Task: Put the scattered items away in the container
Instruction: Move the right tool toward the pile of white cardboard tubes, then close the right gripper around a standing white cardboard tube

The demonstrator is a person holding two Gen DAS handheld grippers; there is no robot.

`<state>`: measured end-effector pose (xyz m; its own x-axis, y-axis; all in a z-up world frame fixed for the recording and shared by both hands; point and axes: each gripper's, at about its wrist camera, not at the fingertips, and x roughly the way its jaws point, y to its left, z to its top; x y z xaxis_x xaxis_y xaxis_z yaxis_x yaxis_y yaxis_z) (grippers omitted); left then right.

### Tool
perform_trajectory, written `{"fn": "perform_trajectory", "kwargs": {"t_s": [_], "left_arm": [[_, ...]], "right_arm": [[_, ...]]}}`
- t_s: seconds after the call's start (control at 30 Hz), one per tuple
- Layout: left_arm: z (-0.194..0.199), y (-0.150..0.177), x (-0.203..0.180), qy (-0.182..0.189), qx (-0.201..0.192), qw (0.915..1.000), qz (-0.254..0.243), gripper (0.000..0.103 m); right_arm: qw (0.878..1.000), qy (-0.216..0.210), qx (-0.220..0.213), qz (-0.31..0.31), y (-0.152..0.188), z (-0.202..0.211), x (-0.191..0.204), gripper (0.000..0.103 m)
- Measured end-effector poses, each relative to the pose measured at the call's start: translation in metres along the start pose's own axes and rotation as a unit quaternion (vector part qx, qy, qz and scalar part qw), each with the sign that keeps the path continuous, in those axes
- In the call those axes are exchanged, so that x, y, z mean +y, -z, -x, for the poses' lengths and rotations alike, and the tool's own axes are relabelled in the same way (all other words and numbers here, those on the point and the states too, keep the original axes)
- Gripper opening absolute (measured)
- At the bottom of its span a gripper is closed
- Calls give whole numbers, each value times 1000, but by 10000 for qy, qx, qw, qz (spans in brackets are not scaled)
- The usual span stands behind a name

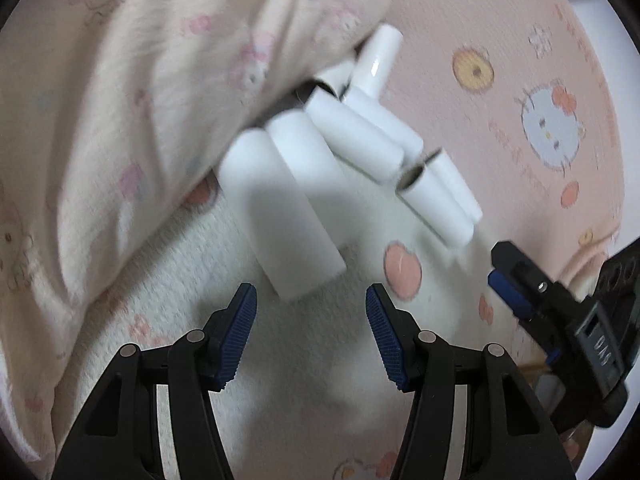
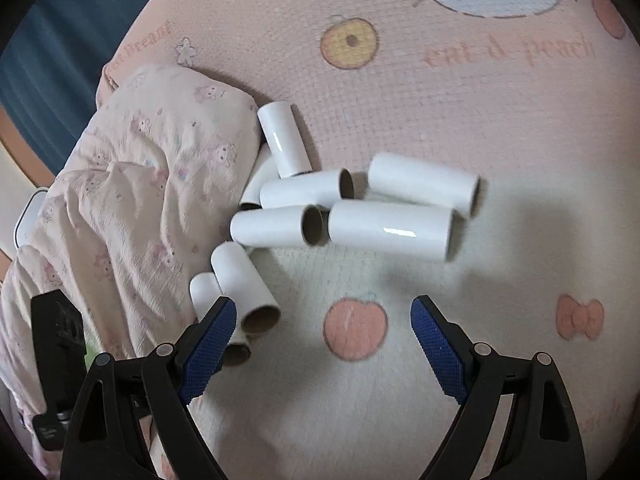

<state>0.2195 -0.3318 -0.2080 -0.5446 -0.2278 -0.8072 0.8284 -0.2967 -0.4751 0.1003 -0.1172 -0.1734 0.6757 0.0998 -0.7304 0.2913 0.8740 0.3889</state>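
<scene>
White cardboard tube (image 1: 280,208) lies lengthwise just ahead of the left gripper (image 1: 311,320), fingers spread, nothing held.

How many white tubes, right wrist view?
8 visible: one at the quilt's edge, one half under it, four clustered centre, two near the left finger. More may be hidden.
</scene>
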Motion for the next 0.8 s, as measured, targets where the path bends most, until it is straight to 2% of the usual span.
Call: {"fn": "perform_trajectory", "kwargs": {"t_s": [0.1, 0.23, 0.3, 0.37, 0.4, 0.43, 0.63, 0.73, 0.77, 0.8], "left_arm": [[-4, -10, 6, -24, -91, 9997, 215, 61], [-11, -20, 8, -66, -170, 9995, 274, 61], [-14, -23, 8, -139, -226, 9993, 280, 60], [-18, -26, 11, -217, -188, 9989, 360, 56], [-20, -26, 12, -217, -177, 9989, 388, 54], [-20, -26, 14, -178, -198, 9988, 417, 54], [-17, -26, 27, 59, -202, 9980, 598, 52], [-16, -25, 31, 154, -206, 9976, 647, 52], [-16, -25, 31, 189, -218, 9974, 654, 52], [-16, -24, 32, 226, -227, 9974, 643, 52]], "right_arm": [[9996, -165, 135, 161, -1, -18, 7, 88], [9954, -177, 209, 921, 7, -41, 27, 88], [9939, -248, 218, 1049, 13, -49, 33, 88], [9920, -348, 163, 1205, 17, -56, 37, 77], [9919, -418, 104, 1194, 18, -58, 40, 70], [9915, -508, 105, 1192, 18, -60, 42, 67], [9898, -881, 375, 1054, 15, -78, 44, 67], [9872, -1211, 582, 855, 18, -88, 39, 66], [9862, -1313, 681, 747, 20, -93, 37, 65], [9843, -1423, 812, 663, 22, -98, 35, 57]]}}
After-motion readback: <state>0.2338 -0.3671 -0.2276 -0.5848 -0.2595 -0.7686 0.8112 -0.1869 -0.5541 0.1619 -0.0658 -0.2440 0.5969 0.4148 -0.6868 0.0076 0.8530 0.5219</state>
